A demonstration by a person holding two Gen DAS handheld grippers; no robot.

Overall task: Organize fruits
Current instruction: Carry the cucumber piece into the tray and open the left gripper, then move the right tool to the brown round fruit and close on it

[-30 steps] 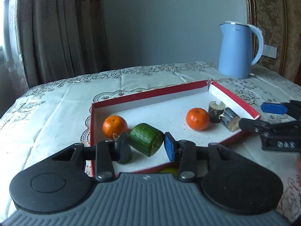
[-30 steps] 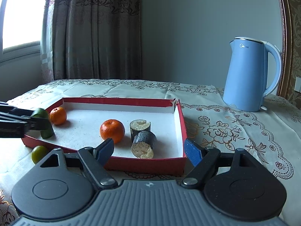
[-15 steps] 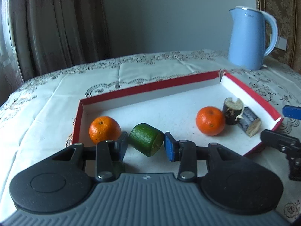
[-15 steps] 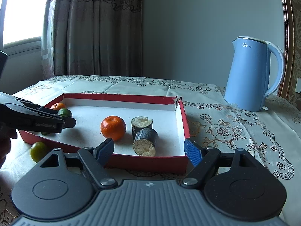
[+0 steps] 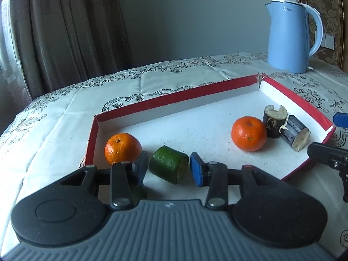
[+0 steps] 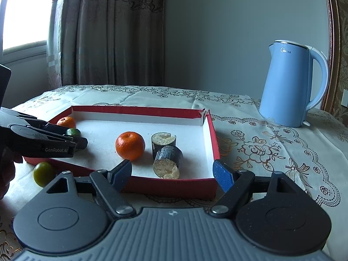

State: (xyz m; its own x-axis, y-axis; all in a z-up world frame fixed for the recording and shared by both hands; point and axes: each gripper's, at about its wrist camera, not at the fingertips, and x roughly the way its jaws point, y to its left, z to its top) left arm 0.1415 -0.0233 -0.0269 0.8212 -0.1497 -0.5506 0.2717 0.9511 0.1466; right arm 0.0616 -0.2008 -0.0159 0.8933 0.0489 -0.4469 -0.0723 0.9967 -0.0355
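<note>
A red-rimmed white tray (image 5: 174, 100) (image 6: 139, 109) lies on the tablecloth. My left gripper (image 5: 168, 166) is shut on a green cucumber chunk (image 5: 168, 167) (image 6: 73, 132) and holds it over the tray's near left part, beside an orange (image 5: 122, 148) (image 6: 66, 121). A second orange (image 5: 249, 133) (image 6: 130, 145) and two dark sugarcane stubs (image 5: 285, 127) (image 6: 166, 151) lie at the tray's right. My right gripper (image 6: 171, 173) is open and empty at the tray's near edge. A small green fruit (image 6: 43, 173) lies on the cloth outside the tray.
A light blue electric kettle (image 5: 290, 35) (image 6: 292, 82) stands on the table behind the tray's right corner. Curtains hang behind the table on the left. A patterned tablecloth (image 6: 271, 152) covers the table.
My left gripper has carried the cucumber chunk forward over the tray, further in from its near edge. My right gripper has barely moved.
</note>
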